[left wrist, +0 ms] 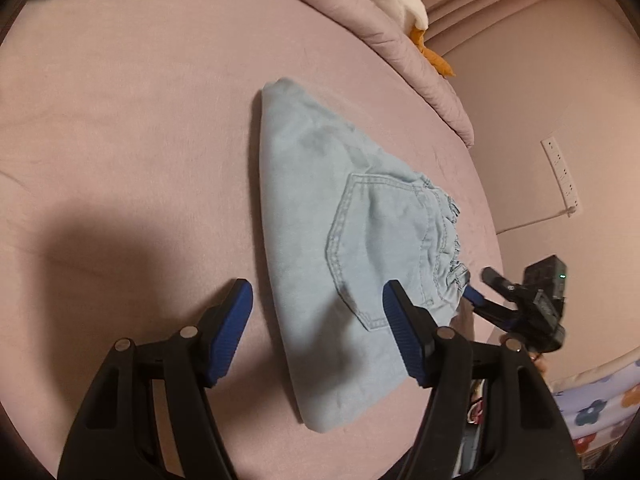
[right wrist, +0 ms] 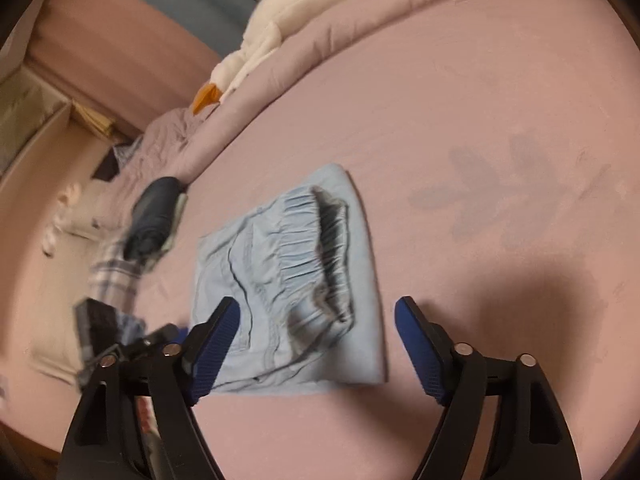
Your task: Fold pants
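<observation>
Denim pants (left wrist: 320,216), pale, folded, soft and limp; grasp by elastic waistband (right wrist: 304,240); left gripper (left wrist: 316,336) and right gripper (right wrist: 316,344) wide open, empty.

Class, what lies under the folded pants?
The pink sheet shows all around the pants, which rest flat on it. What lies directly beneath is covered by the denim and cannot be seen.

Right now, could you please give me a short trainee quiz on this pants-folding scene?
1. True or false: the light blue pants hang in the air.
2. What grips the pants? A) left gripper B) right gripper C) neither
3. What colour is the bed sheet?

Key: 1 false, they lie folded on the sheet. 2 C, both sets of jaws stand open. 3 pink.
</observation>
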Motion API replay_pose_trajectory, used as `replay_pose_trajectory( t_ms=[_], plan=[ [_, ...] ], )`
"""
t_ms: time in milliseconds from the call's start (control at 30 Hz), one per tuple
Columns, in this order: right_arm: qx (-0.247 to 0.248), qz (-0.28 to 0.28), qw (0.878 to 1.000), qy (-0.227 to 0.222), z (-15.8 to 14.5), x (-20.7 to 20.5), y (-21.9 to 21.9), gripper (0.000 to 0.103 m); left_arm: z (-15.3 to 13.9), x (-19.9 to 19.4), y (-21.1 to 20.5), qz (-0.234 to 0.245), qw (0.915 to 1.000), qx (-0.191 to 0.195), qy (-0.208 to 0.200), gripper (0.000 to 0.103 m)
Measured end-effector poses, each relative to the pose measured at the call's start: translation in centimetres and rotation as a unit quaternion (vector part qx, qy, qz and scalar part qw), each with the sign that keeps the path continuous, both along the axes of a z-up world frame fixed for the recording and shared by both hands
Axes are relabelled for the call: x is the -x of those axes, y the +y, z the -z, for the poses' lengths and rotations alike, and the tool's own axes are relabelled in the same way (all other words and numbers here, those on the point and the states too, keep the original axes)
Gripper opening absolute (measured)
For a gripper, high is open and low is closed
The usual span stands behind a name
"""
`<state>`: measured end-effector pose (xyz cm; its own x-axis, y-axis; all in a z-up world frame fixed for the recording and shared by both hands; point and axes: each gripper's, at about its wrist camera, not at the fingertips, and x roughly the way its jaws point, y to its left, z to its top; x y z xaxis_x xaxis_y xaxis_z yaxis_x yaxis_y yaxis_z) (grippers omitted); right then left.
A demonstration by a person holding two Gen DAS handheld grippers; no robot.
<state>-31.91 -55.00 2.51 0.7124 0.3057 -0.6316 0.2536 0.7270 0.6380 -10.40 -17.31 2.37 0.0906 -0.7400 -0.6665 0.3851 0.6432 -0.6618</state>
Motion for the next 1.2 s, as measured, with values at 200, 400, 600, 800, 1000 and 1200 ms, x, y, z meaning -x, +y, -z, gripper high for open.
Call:
replay_pose_trajectory(
  t_ms=[200, 400, 600, 800, 1000, 1200],
  plan=[
    [-0.022, -0.043, 0.998, 0.027, 2.0, -2.0, -0.4, 0.082, 0.4, -0.4, -0.5, 0.015, 0.9991, 0.037, 0.017, 0.067],
    [0.019, -0.113, 0.993, 0.041, 1.0, -5.7, 1.7, 0.088, 0.5, -0.8, -2.0, 0.044, 0.9981, 0.042, 0.007, 0.067],
    [0.029, -0.173, 0.984, 0.030, 0.9, -8.4, 3.1, 0.088, 0.7, -1.4, -3.6, 0.072, 0.9965, 0.043, -0.003, 0.067],
    [0.071, -0.207, 0.976, 0.025, 0.8, -10.2, 5.6, 0.088, 0.7, -1.6, -5.2, 0.084, 0.9956, 0.036, -0.019, 0.068],
    [0.069, -0.189, 0.979, 0.010, 0.8, -9.9, 5.6, 0.087, 0.5, -1.5, -6.0, 0.084, 0.9956, 0.016, -0.039, 0.063],
    [0.089, -0.150, 0.985, 0.012, 0.1, -8.7, 5.9, 0.073, 0.2, -1.5, -6.6, 0.081, 0.9949, -0.017, -0.058, 0.055]
  ],
)
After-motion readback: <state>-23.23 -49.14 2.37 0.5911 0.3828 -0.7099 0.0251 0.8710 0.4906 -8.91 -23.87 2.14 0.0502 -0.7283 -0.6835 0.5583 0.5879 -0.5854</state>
